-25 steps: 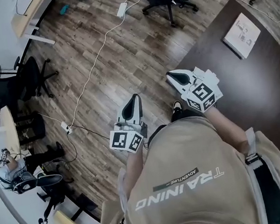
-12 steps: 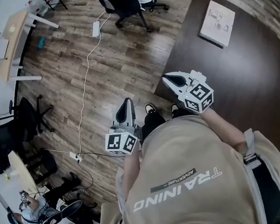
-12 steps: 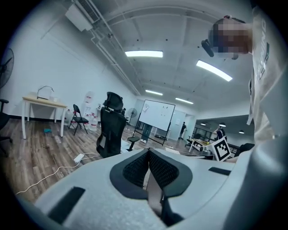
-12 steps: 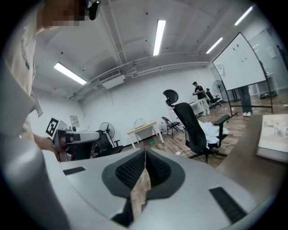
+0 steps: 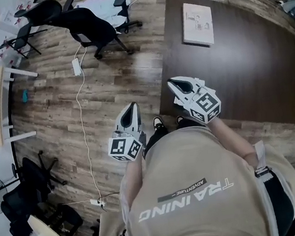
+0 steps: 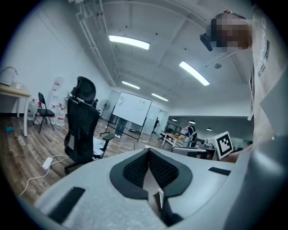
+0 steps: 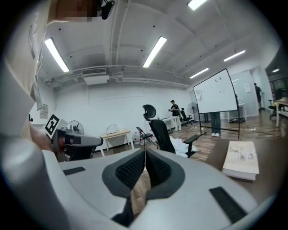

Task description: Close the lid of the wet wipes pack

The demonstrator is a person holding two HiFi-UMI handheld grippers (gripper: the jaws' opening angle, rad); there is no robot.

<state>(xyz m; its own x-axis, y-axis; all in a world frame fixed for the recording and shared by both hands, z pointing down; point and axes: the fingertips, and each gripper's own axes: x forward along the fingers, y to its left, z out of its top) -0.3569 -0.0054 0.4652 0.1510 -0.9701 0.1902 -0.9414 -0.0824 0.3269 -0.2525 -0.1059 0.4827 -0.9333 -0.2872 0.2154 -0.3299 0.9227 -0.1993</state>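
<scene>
Dark table [image 5: 247, 66] near right gripper [image 5: 177, 85], white booklet [image 5: 197, 23] atop

Plank wood floor [image 5: 107, 93] spreads left of a dark counter [image 5: 237, 67]. Black office chairs [image 5: 92, 26] stand at the far left. A whiteboard [image 7: 218, 92] stands farther off, under strip lights [image 6: 129, 42] on a white ceiling.

The white, flat wet wipes pack [image 5: 197, 23] lies near the far edge of the dark table [image 5: 248, 71]. Its lid cannot be made out.
</scene>
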